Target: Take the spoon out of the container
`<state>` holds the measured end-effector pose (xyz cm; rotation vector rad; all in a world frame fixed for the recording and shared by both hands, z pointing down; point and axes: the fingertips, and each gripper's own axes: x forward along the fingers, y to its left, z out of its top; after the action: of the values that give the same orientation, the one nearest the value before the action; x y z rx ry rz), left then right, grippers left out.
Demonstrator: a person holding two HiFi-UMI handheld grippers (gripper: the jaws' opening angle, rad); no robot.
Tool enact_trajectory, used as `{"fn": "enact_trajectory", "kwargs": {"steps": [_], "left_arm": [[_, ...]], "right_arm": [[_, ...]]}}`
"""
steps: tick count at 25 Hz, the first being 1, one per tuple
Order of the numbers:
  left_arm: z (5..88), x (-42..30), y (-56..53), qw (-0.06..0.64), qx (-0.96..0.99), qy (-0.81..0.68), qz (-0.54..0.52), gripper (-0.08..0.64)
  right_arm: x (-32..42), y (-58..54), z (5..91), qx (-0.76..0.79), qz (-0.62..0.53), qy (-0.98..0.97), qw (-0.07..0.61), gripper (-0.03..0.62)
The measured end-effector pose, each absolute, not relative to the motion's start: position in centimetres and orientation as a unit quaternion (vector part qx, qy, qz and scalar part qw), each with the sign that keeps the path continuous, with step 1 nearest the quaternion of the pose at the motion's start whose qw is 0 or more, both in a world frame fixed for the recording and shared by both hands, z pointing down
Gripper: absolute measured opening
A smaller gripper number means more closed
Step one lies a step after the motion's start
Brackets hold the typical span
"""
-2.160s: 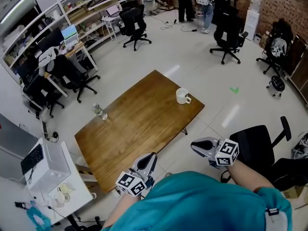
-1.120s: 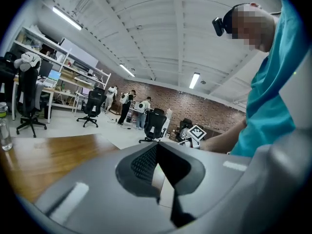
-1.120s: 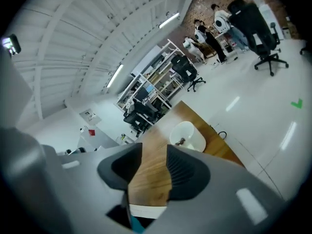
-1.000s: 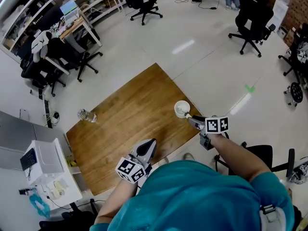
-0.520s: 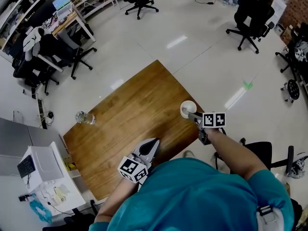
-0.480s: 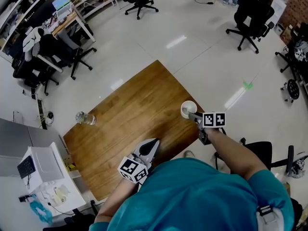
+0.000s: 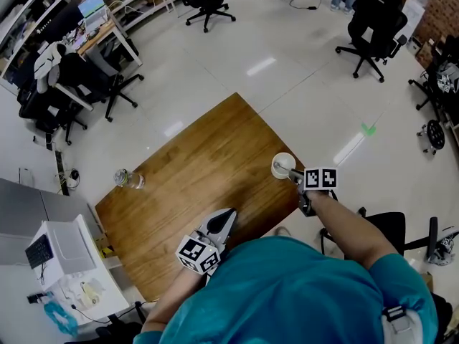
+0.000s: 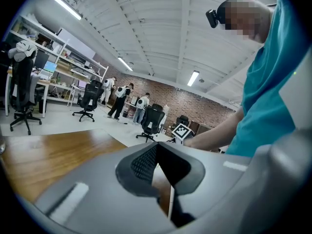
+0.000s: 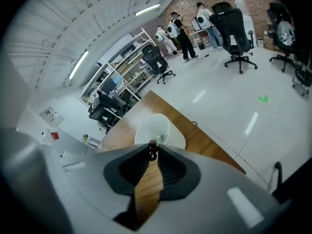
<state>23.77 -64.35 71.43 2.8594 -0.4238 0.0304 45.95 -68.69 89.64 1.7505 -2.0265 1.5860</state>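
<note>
A white mug [image 7: 281, 165] stands near the right edge of the wooden table [image 7: 193, 185]. My right gripper [image 7: 292, 174] reaches to the mug's near rim. In the right gripper view the mug [image 9: 157, 126] lies just beyond the jaw tips. The dark beaded end of the spoon [image 9: 152, 149] sticks out between them. The jaws of my right gripper [image 9: 152, 153] are closing and the tips pinch that handle. The spoon's bowl is hidden inside the mug. My left gripper [image 7: 228, 213] hovers shut and empty at the table's near edge; its closed tips also show in my left gripper [image 8: 157, 144] view.
A clear water bottle [image 7: 128, 179] stands near the table's left edge. A black office chair [image 7: 391, 228] is close behind my right arm. A white appliance [image 7: 54, 246] sits on a stand at lower left. More chairs [image 7: 369, 31] and desks [image 7: 93, 27] ring the open floor.
My right gripper swung from beside my body to the mug and has stayed at its rim. My left gripper has barely moved.
</note>
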Motion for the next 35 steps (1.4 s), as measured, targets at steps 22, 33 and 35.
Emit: {"fn": "enact_trajectory", "kwargs": {"steps": [22, 33, 35], "left_arm": [[68.8, 25.9, -54.9, 0.094, 0.97, -0.224, -0.023, 0.002], [67.1, 20.4, -43.5, 0.084, 0.95, -0.297, -0.044, 0.003], [63.1, 17.3, -40.2, 0.077, 0.95, -0.3, -0.048, 0.003]], "right_arm": [[45.8, -56.1, 74.8, 0.404, 0.382, -0.828, -0.075, 0.044], [36.9, -44.8, 69.9, 0.252, 0.359, -0.892, -0.106, 0.043], [33.4, -41.4, 65.5, 0.238, 0.352, -0.9, -0.102, 0.043]]}}
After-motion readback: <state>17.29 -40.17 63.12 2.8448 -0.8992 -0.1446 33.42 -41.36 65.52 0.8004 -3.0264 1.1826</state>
